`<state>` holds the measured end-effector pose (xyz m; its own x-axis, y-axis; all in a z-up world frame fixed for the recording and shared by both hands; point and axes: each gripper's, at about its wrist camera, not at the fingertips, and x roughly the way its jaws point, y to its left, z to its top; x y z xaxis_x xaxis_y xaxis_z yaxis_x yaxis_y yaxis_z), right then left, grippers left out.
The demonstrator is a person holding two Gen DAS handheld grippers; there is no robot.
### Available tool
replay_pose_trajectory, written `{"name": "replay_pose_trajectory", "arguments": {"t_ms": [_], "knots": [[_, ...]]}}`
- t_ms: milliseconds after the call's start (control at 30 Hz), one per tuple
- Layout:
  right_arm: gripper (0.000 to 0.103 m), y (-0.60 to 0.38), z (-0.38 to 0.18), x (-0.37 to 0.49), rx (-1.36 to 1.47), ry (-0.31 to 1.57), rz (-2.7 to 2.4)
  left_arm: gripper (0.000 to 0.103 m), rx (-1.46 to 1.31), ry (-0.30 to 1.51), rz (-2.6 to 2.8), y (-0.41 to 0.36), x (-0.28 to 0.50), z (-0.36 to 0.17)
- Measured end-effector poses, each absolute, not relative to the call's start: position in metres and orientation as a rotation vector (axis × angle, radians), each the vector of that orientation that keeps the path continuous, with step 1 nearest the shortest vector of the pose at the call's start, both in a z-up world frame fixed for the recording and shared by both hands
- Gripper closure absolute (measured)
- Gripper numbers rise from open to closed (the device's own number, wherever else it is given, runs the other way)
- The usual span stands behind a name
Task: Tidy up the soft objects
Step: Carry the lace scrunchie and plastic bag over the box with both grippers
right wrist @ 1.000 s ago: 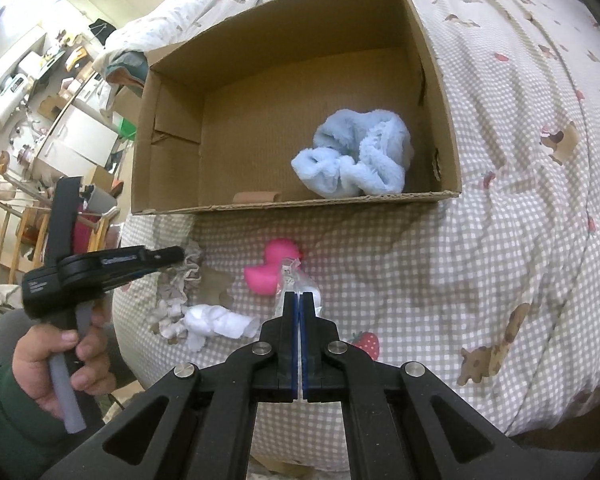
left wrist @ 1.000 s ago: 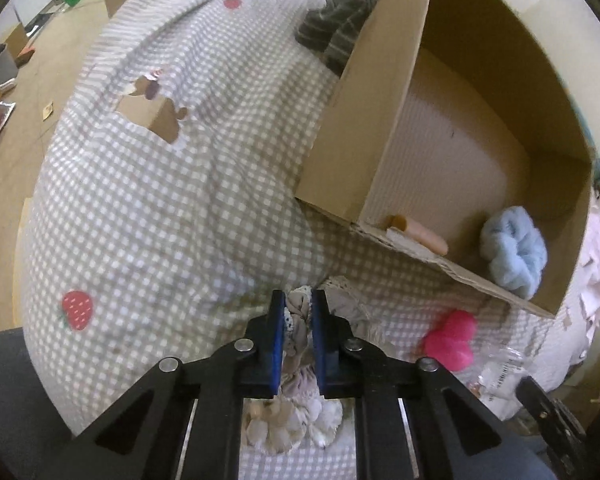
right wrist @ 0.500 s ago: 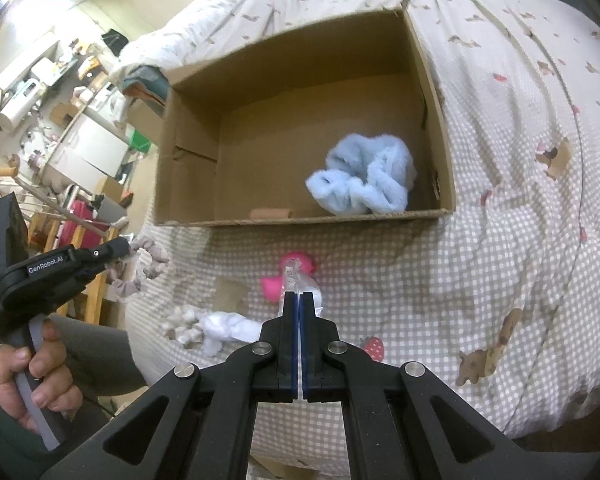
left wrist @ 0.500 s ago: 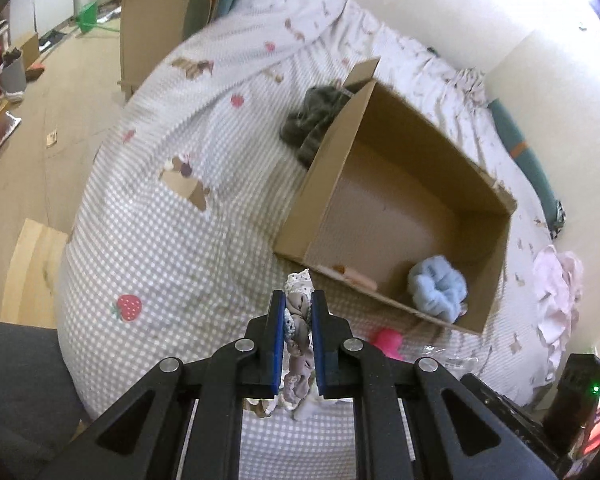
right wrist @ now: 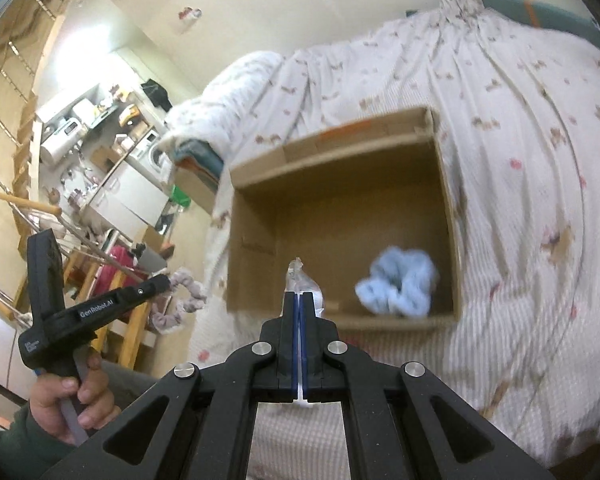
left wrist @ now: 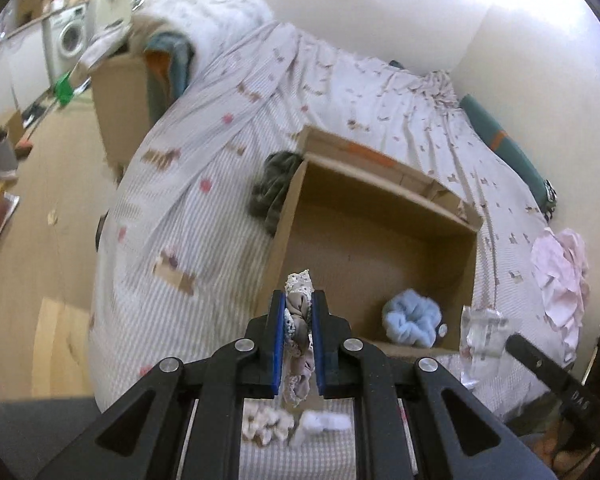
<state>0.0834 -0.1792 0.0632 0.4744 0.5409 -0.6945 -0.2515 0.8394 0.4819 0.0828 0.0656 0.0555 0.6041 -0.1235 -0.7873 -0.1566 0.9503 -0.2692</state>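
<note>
My left gripper point(left wrist: 298, 300) is shut on a beige lace-edged scrunchie point(left wrist: 297, 280) and holds it in the air before the near wall of the open cardboard box point(left wrist: 288, 216). The right wrist view shows that scrunchie point(right wrist: 182, 300) dangling from the left gripper point(right wrist: 162, 280), held by a person's hand point(right wrist: 72, 396). My right gripper point(right wrist: 299, 300) is shut on a clear plastic packet point(right wrist: 302, 280), which the left wrist view shows as the packet point(left wrist: 482, 332) hanging to the right. A fluffy blue scrunchie point(left wrist: 412, 318) point(right wrist: 400, 284) lies in the box point(right wrist: 340, 220).
The box sits on a checked bed cover point(left wrist: 188, 216). A dark green cloth point(left wrist: 274, 188) lies against its left wall and a pink garment point(left wrist: 560, 272) at the right. Two small white soft items point(left wrist: 266, 424) lie on the near edge. Floor and furniture lie to the left.
Both grippers have risen from the bed with their loads and tilted up, so the box looks smaller and farther. The pink toy has dropped out of view.
</note>
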Motion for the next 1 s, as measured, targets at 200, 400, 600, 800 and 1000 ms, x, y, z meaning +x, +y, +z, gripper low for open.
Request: {"name": "replay_pose_trajectory", "arguments": {"t_ms": [200, 400, 600, 800, 1000], "knots": [[0.100, -0.169, 0.071, 0.118, 0.291, 0.924, 0.496, 0.092, -0.262, 0.906, -0.020, 0.050, 0.119, 0.063], [0.100, -0.168, 0.036, 0.141, 0.322, 0.937, 0.469, 0.092, -0.261, 0.882, -0.084, 0.041, 0.143, 0.031], [0.100, -0.166, 0.011, 0.153, 0.335, 0.986, 0.466, 0.092, -0.204, 0.932, -0.057, 0.029, 0.157, -0.002], [0.100, -0.155, -0.018, 0.161, 0.320, 1.081, 0.464, 0.092, -0.157, 0.942, -0.104, 0.014, 0.158, -0.010], [0.100, -0.138, -0.028, 0.167, 0.301, 1.125, 0.472, 0.092, -0.126, 0.994, -0.103, 0.005, 0.163, -0.023]]}}
